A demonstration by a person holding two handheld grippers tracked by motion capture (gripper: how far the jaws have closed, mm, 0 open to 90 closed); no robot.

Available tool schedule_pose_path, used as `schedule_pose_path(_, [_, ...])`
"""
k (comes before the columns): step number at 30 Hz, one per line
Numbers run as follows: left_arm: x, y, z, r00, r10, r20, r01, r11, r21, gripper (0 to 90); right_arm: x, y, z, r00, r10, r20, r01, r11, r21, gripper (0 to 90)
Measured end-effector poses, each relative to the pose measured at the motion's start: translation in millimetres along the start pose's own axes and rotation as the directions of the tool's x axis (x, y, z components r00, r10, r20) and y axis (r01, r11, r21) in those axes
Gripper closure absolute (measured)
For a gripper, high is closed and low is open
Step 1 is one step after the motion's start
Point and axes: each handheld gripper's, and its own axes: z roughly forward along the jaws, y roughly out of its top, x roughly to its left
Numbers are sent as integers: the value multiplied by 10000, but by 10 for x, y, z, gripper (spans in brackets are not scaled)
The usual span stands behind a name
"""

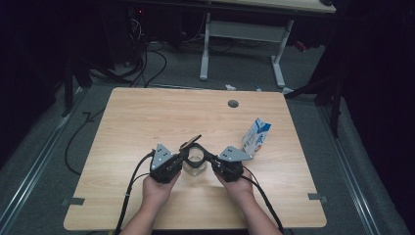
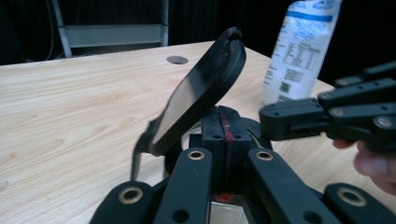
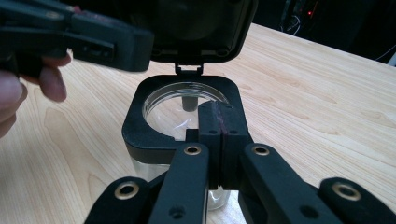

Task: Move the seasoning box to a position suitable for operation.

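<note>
Both tongs meet at a clear jar [image 1: 195,161] near the middle of the tabletop [image 1: 137,122], with their jaws fully closed and nothing between them. The left tongs [image 1: 184,155] come in from the left and the right tongs [image 1: 209,157] from the right, each held in one hand at the near edge.

High view: the jar stands upright between the two tips. Its hinged lid [image 1: 191,142] is raised and tilts away toward the far side. A blue-and-white carton [image 1: 256,136] stands upright to the right of the jar, well apart from it. A round grey hole [image 1: 233,104] sits in the tabletop near the far edge.

Left gripper view: the left tongs [image 2: 228,125] show a red seam where the closed jaws meet. The lid [image 2: 201,95] stands just above and left of the tips, seen edge-on and steeply tilted; whether the tips touch it cannot be told. The carton [image 2: 301,51] rises behind, printed panel facing the camera. The right tongs [image 2: 266,122] enter from the right, with fingers [image 2: 373,163] below them.

Right gripper view: the right tongs [image 3: 219,114] lie over the jar's square black collar [image 3: 135,135]. The round glass mouth [image 3: 175,112] is open. The lid [image 3: 205,28] stands upright on its hinge at the far side. The left tongs [image 3: 140,44] cross the upper left.
</note>
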Motion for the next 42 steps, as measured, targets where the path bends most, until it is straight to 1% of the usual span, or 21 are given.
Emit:
schedule_pose_path(2, [15, 6, -4, 10000, -71, -36, 71, 10000, -43, 899, 1, -2, 0, 10000, -16, 9, 16, 10000, -12, 900])
schedule_pose_path(5, [68, 27, -10, 9997, -213, -145, 212, 9997, -106, 899, 2, -5, 0, 10000, -27, 10, 27, 10000, -35, 900])
schedule_pose_path(6, [104, 42, -11, 9993, -316, -198, 313, 9994, -129, 899, 4, -4, 0, 10000, -29, 15, 29, 10000, -24, 900])
schedule_pose_path(12, [171, 69, 0, 9986, -412, -334, 407, 9990, -166, 899, 6, -6, 0, 10000, -84, 9, 84, 10000, -47, 900])
schedule_pose_path(23, [211, 95, 6, 9978, -471, -459, 461, 9987, -211, 899, 5, -10, -4, 9999, -114, 20, 114, 9999, -41, 900])
schedule_pose_path(28, [209, 157, 14, 9979, -457, -453, 444, 9986, -283, 898, 0, -11, -3, 10000, -92, -17, 92, 9999, -59, 900])
schedule_pose_path(34, [228, 185, 25, 9976, -466, -521, 451, 9985, -294, 898, -10, -11, -2, 9999, -106, -86, 106, 9999, -76, 900])
schedule_pose_path(37, [247, 187, 28, 9969, -514, -594, 497, 9983, -300, 898, -13, -11, -2, 9999, -106, -115, 105, 9999, -70, 900])
schedule_pose_path(38, [267, 186, 33, 9963, -602, -610, 583, 9978, -329, 899, -15, -12, -2, 9999, -120, -112, 119, 9999, -74, 900])
schedule_pose_path(42, [288, 185, 40, 9953, -714, -656, 691, 9970, -356, 899, -16, -14, -3, 9998, -125, -131, 124, 9999, -85, 900])
